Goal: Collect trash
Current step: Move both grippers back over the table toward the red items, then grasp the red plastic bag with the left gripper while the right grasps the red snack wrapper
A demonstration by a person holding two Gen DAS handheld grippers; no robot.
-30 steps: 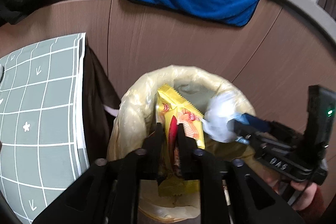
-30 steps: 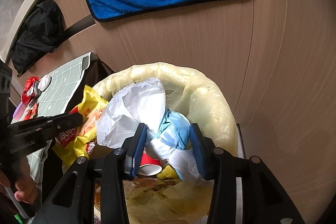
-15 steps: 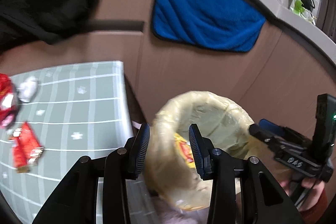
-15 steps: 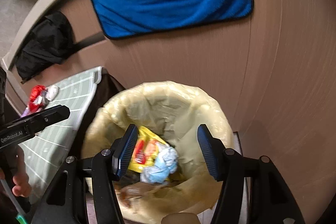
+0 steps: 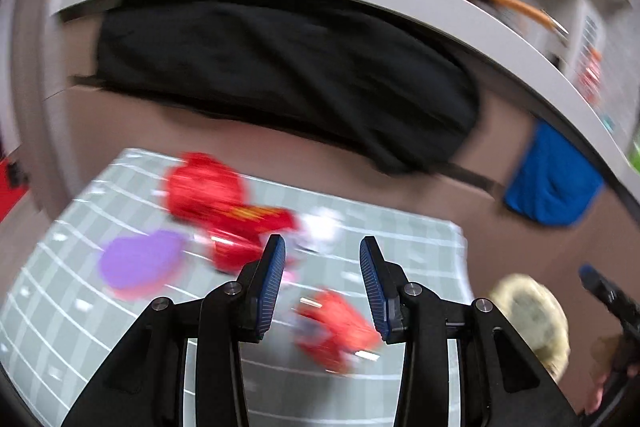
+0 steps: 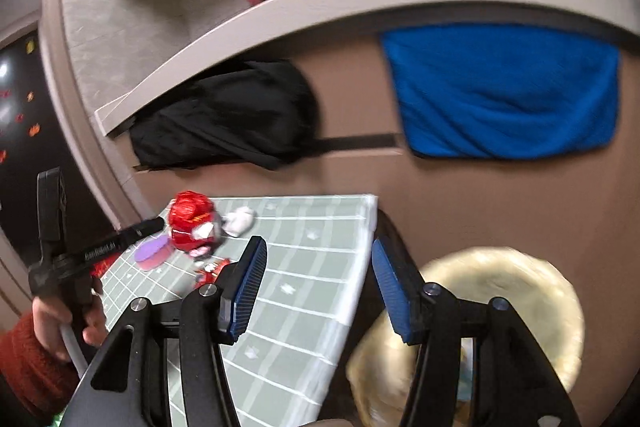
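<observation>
A home kitchen: a pale countertop (image 6: 304,7) runs above brown cabinet fronts (image 6: 460,195), a blue towel (image 6: 504,91) hangs there, and a lined bin (image 6: 532,291) stands below.

Table (image 6: 304,291): stands in front of the cabinet wall (image 6: 460,195).
Far left corner of the tabletop: big wrapper (image 6: 190,213), tissue ball (image 6: 239,221) just right of it — flat disc (image 6: 151,250) just in front.
Nearer the middle: small wrapper (image 5: 336,331).
Bin (image 6: 520,307): off the table's right edge.
</observation>
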